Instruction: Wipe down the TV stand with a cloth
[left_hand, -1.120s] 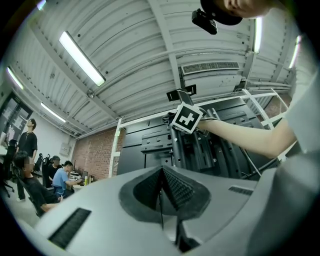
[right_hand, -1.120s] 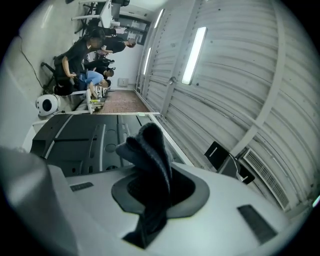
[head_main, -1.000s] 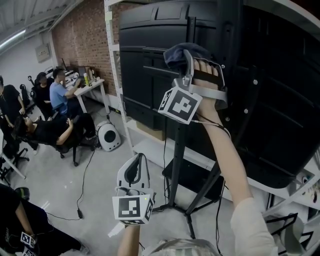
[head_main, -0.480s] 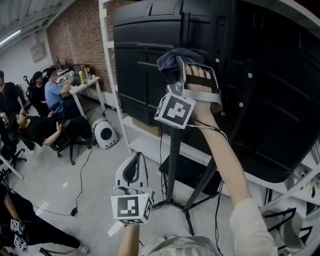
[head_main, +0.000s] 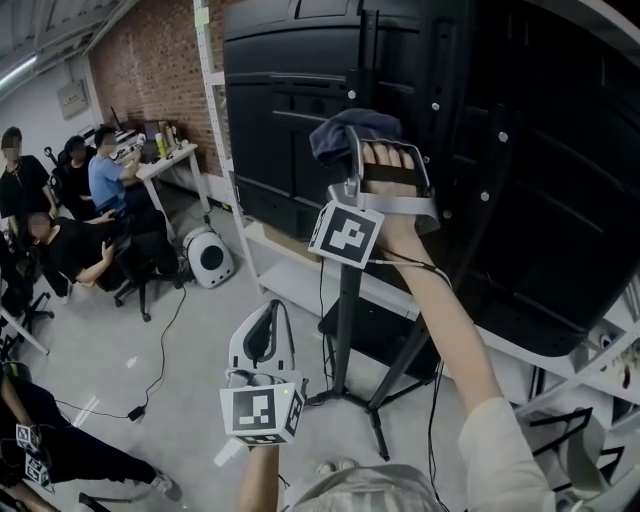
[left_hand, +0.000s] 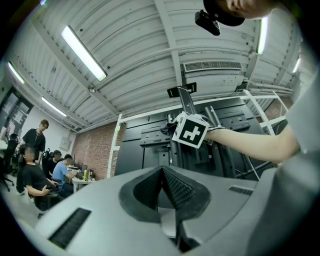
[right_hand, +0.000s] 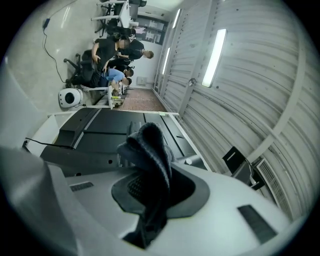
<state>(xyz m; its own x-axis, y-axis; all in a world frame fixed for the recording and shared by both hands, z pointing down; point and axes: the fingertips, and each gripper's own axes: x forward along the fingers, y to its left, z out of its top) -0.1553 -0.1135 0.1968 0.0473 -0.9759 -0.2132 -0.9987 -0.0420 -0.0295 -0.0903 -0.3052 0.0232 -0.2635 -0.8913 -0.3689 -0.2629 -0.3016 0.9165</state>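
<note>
My right gripper (head_main: 352, 145) is raised against the upright post of the black TV stand (head_main: 348, 300), shut on a dark grey cloth (head_main: 345, 130). The cloth bulges out past the jaws and touches the post just below the back of the big black TV (head_main: 520, 180). In the right gripper view the cloth (right_hand: 150, 150) hangs folded between the jaws, with the TV's back panel (right_hand: 95, 127) behind it. My left gripper (head_main: 263, 345) is held low over the floor, shut and holding nothing. The left gripper view looks up at the right gripper's marker cube (left_hand: 191, 131).
The stand's tripod legs (head_main: 375, 425) spread over the grey floor. A white shelf frame (head_main: 225, 150) runs behind the stand. Several people sit at desks (head_main: 165, 165) far left, with a round white appliance (head_main: 212, 262) and cables (head_main: 165, 340) on the floor.
The right gripper with the cloth has slid a little down the post. My head view has shifted slightly; the left gripper stays low.
</note>
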